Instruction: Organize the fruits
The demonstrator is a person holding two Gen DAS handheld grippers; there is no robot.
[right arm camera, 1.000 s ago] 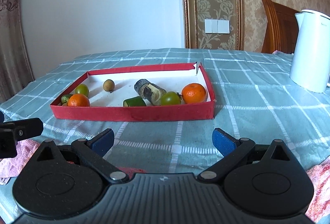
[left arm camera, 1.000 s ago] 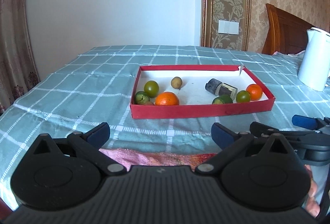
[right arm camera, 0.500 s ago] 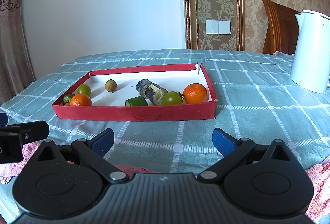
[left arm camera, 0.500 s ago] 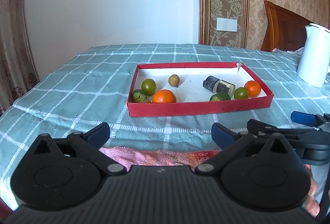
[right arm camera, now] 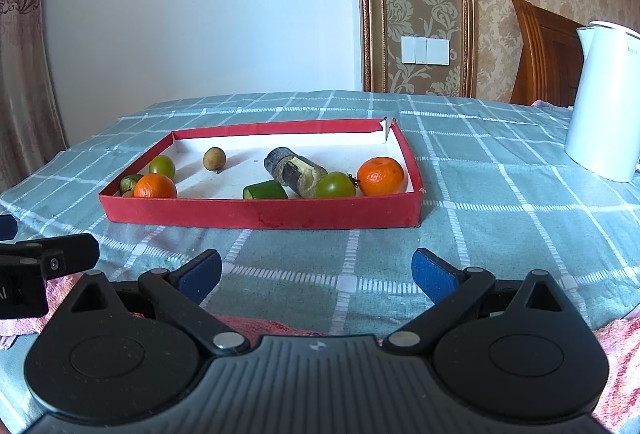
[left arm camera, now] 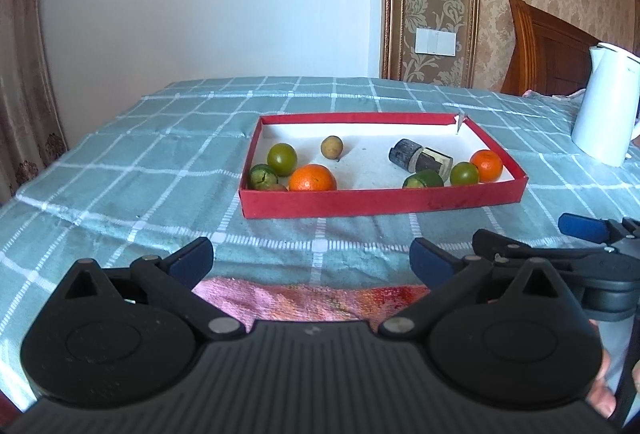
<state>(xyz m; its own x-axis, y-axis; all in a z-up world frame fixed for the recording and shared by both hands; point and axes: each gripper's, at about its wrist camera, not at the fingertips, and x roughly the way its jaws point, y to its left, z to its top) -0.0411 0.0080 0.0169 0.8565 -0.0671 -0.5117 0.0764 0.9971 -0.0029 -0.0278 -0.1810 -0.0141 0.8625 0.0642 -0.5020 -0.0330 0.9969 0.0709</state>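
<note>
Left tongs (left arm camera: 311, 260) wide, empty, over pink towel (left arm camera: 304, 300) at tabletop (left arm camera: 120, 170) near edge. Right tongs (right arm camera: 316, 272) wide, empty, just beside. Farther: red tray (right arm camera: 260, 214) holding fruits: orange (right arm camera: 155, 186) left, orange (right arm camera: 380, 176) right, green ones between, dark stalk piece (right arm camera: 294, 170) mid-tray. White kettle (right arm camera: 606, 102) far right.

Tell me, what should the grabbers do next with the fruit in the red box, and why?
Probably move the right gripper forward toward the orange at the right end of the red box. Both grippers are open, empty and short of the box, the left gripper too, and that orange lies nearest the right one.
</note>
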